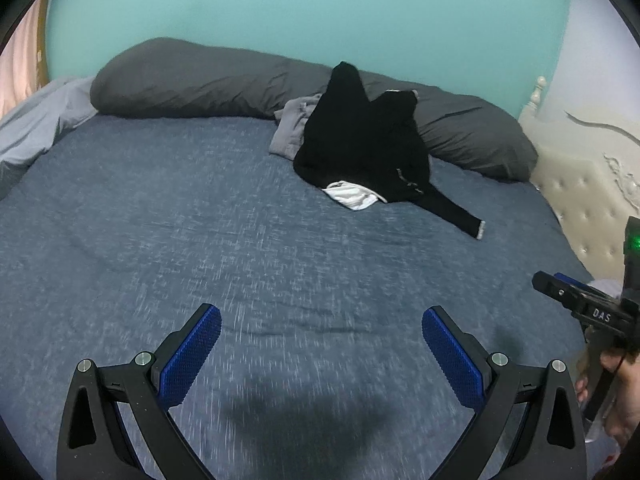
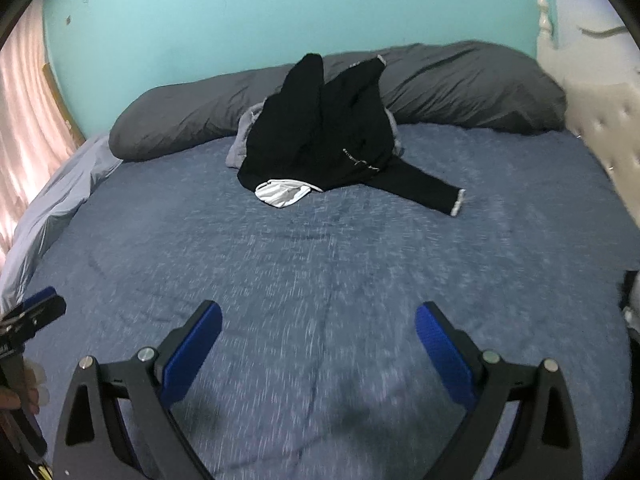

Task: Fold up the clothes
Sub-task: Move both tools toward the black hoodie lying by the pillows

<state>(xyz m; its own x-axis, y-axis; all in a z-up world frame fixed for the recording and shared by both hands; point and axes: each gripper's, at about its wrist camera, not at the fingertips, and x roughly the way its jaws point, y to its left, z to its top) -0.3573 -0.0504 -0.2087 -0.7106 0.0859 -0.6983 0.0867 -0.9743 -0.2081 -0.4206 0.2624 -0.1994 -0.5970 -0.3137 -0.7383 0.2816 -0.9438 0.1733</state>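
Each black claw (image 1: 321, 316) has blue ribbed pads (image 1: 191, 354) and silver screws (image 1: 144, 358).

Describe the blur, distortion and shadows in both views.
Left wrist view: bedspread streaked by motion blur, a dark shadow beneath the open left hand-held gripper, fisheye bending the pillow. Right wrist view: similar streaking near the open right hand-held gripper; black garment fairly sharp.

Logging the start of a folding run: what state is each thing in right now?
Left hand-held gripper: open, empty, above the bed.
Right hand-held gripper: open, empty.
Black long-sleeved garment: crumpled heap, unfolded, one sleeve stretched out.
White cloth item: bunched, partly under the black garment.
Grey cloth item: crumpled beside the heap.
Blue bedspread: spread flat.
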